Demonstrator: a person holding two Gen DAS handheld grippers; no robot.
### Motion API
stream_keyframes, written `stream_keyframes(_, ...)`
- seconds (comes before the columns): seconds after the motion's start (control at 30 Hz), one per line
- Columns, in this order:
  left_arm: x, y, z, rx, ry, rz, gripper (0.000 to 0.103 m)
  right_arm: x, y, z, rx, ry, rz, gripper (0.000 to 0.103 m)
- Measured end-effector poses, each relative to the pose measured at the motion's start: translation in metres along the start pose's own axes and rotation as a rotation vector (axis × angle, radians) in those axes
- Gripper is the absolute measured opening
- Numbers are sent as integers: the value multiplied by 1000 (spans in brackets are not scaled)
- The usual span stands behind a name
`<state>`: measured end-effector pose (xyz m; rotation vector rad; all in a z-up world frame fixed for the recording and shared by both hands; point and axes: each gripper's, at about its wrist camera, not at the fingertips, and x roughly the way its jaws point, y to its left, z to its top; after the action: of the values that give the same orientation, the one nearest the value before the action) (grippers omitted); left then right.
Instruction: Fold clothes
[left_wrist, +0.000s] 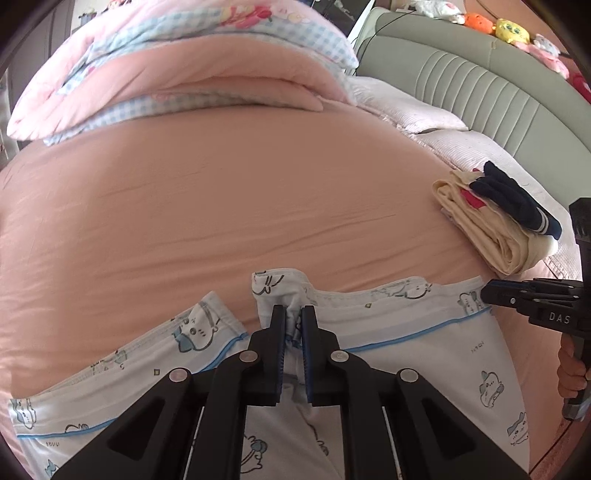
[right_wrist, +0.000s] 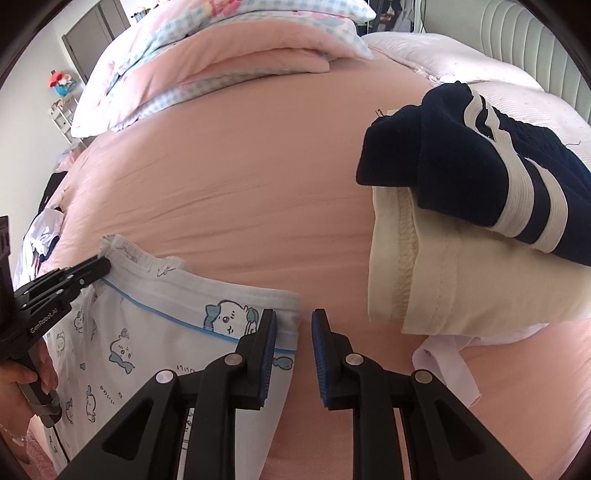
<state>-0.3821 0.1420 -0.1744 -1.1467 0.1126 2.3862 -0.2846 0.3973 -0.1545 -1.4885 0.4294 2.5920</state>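
Note:
A white garment with blue cartoon prints and blue piping (left_wrist: 424, 332) lies on the pink bed sheet (left_wrist: 221, 206). My left gripper (left_wrist: 294, 317) is shut on a bunched part of its upper hem. In the right wrist view the same garment (right_wrist: 159, 325) lies at the lower left, with the left gripper (right_wrist: 101, 266) pinching its far corner. My right gripper (right_wrist: 293, 321) is open, just right of the garment's near corner, holding nothing. It also shows in the left wrist view (left_wrist: 487, 295) at the garment's right edge.
A folded stack, cream garment (right_wrist: 461, 280) under a navy one with white stripes (right_wrist: 480, 155), sits at the right of the bed. A pink and checked quilt (left_wrist: 207, 70) is piled at the back. Grey headboard (left_wrist: 480, 85) and pillows lie far right.

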Motion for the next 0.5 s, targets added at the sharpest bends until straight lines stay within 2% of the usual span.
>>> stream_keyframes(0.2,12,-5,3,20,37,24,8,-1,0,3,-6,9,11,19)
stream_keyframes(0.27,12,-3,4,-7,37,6,8,2,0,3,-25,39,48,19)
stream_keyframes(0.3,11,-2,4,-25,34,-3,9,8,0,2,-26,74,94,20)
stream_keyframes(0.33,10,0,3,-33,34,-7,10,14,1,1,-26,109,142,24)
stream_keyframes(0.37,11,0,3,-36,37,-8,12,15,1,1,-27,101,156,27)
stream_keyframes(0.43,13,-2,1,-20,42,5,13,17,0,1,-23,89,190,27)
stream_keyframes(0.5,13,-4,0,-1,30,14,13,16,-1,3,-10,74,232,13)
